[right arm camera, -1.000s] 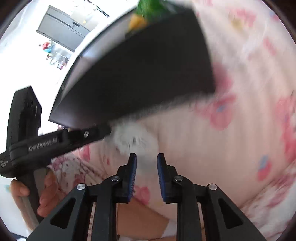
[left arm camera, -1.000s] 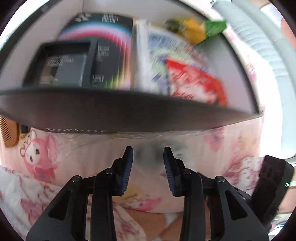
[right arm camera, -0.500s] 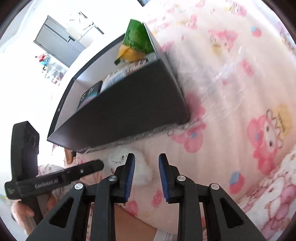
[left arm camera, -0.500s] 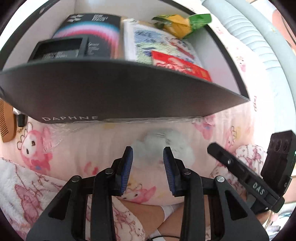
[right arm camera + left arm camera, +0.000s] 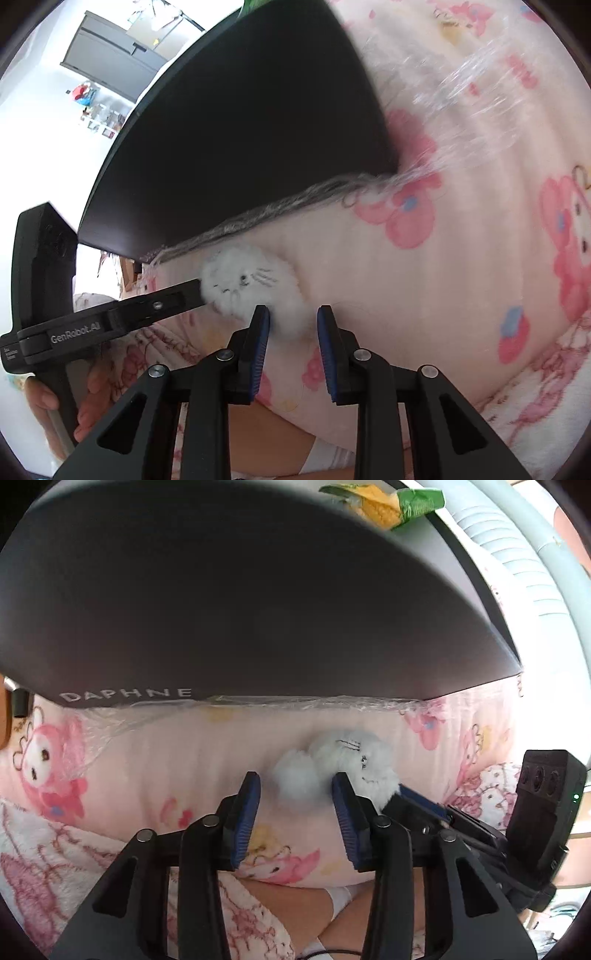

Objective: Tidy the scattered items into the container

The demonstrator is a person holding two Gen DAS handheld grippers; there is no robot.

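Observation:
A small white fluffy plush toy (image 5: 332,771) with a stitched face lies on the pink patterned bedding, just in front of the dark box (image 5: 258,590) marked DAPHNE. My left gripper (image 5: 295,805) is open, its jaws low on either side of the toy's near end. My right gripper (image 5: 293,332) is open too, with the plush (image 5: 251,284) just ahead and left of its fingertips. The left gripper's body (image 5: 110,317) reaches the toy from the left in the right wrist view. The box's dark wall (image 5: 240,129) hides its contents.
A yellow-green snack bag (image 5: 388,502) sticks up over the box's far rim. Crinkled clear plastic film (image 5: 258,703) lies along the box's base. A pale ribbed hose (image 5: 517,572) runs at the right. A wooden item (image 5: 5,723) shows at the far left edge.
Both grippers have dropped lower and closer to the plush toy. The box's inside has gone out of sight behind its wall. Both jaws stay open.

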